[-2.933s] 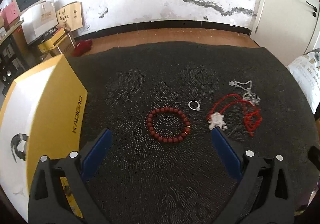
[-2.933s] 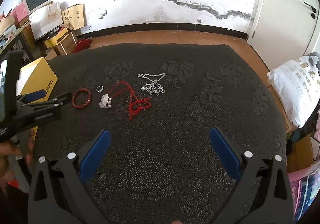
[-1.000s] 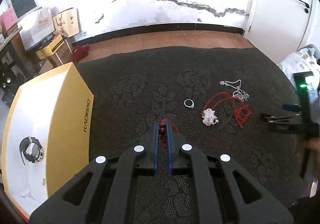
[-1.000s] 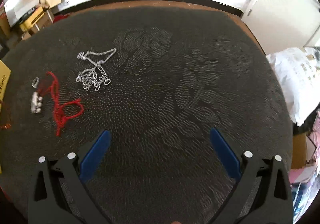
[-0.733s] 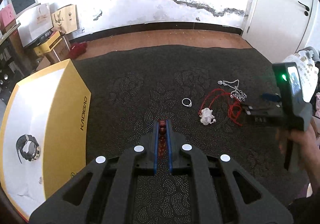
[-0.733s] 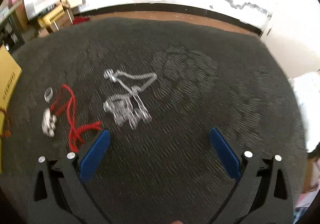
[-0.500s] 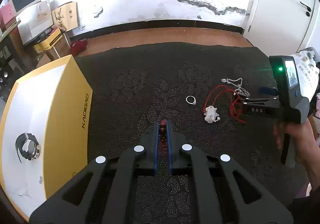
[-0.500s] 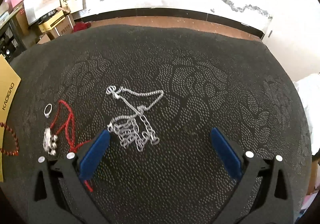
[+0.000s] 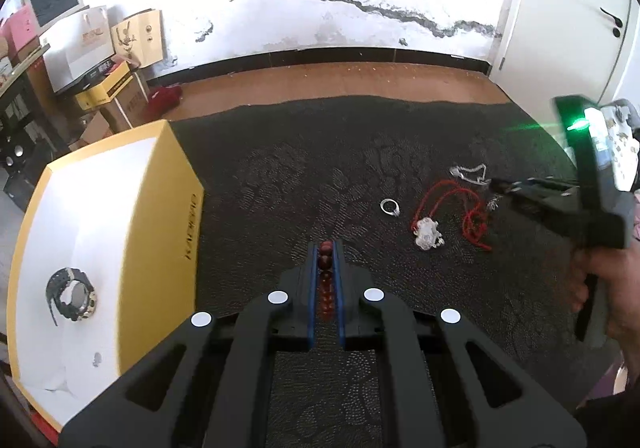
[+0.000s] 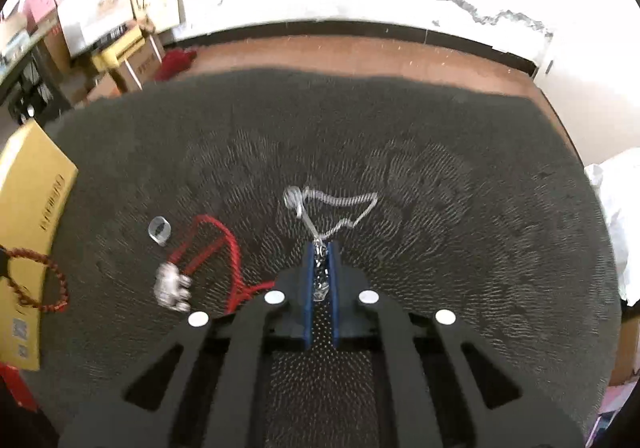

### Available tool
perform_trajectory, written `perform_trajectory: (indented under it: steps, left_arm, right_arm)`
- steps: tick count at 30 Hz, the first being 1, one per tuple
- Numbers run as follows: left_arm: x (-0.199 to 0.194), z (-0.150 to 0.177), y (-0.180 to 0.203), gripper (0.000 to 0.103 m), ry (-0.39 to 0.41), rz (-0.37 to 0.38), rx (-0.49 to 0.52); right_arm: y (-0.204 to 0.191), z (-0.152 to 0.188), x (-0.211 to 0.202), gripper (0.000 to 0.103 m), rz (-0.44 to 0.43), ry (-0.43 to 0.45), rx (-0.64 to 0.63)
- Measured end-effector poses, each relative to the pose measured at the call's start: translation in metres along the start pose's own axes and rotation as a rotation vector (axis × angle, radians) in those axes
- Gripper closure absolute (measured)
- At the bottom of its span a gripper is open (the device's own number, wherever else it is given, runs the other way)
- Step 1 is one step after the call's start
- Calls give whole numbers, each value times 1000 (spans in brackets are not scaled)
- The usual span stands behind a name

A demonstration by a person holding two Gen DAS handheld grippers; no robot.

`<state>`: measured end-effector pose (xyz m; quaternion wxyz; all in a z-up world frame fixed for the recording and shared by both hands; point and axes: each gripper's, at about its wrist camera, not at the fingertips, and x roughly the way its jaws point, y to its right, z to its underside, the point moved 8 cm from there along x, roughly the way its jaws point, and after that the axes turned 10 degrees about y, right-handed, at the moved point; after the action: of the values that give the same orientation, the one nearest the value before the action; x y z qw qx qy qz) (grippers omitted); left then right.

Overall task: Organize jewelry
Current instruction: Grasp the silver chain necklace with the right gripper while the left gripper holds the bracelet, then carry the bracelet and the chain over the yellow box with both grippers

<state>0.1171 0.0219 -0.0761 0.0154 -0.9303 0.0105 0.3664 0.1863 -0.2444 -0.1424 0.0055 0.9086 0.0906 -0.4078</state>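
on the far left of the left wrist view stands an open yellow box [image 9: 176,183] with a white lining, and a dark wristwatch [image 9: 72,294] lies inside it on the near left part. the box rests on a dark patterned cloth [image 9: 320,151] that covers the desk.

in the middle, the left claw [image 9: 325,248] is closed tight on a red bead bracelet [image 9: 325,272]; the beads show between its two blue pads. in the right wrist view the same bracelet [image 10: 36,280] hangs as a loop at the left edge, in front of the box's yellow side.

to the right of this claw, a small silver ring [image 9: 390,206] lies on the cloth. just right of the ring lies a red cord necklace [image 9: 448,199] with a silver pendant [image 9: 428,234] at its near end.

further right, the right claw [image 10: 320,248] is closing on a silver chain necklace [image 10: 340,201]. a bunched part of the chain sits between its blue pads, and the pads grip it. the rest of the chain runs as a loop on the cloth on the far side of the claw. in the left wrist view, a person's hand [image 9: 612,280] holds this tool at the right edge.
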Motion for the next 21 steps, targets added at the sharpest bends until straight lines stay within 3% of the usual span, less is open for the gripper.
perform_trajectory:
  steps: [8, 12, 21]
  left_arm:
    - [-45, -37, -32, 96, 65, -21, -67]
    - [-76, -52, -51, 96, 98, -27, -84]
    - [-129, -51, -127, 96, 148, -116, -163]
  right_arm:
    - [-39, -57, -103, 96, -57, 160, 1]
    - [-66, -68, -146, 96, -105, 204, -14]
    - [-174, -91, -197, 96, -237, 247, -113]
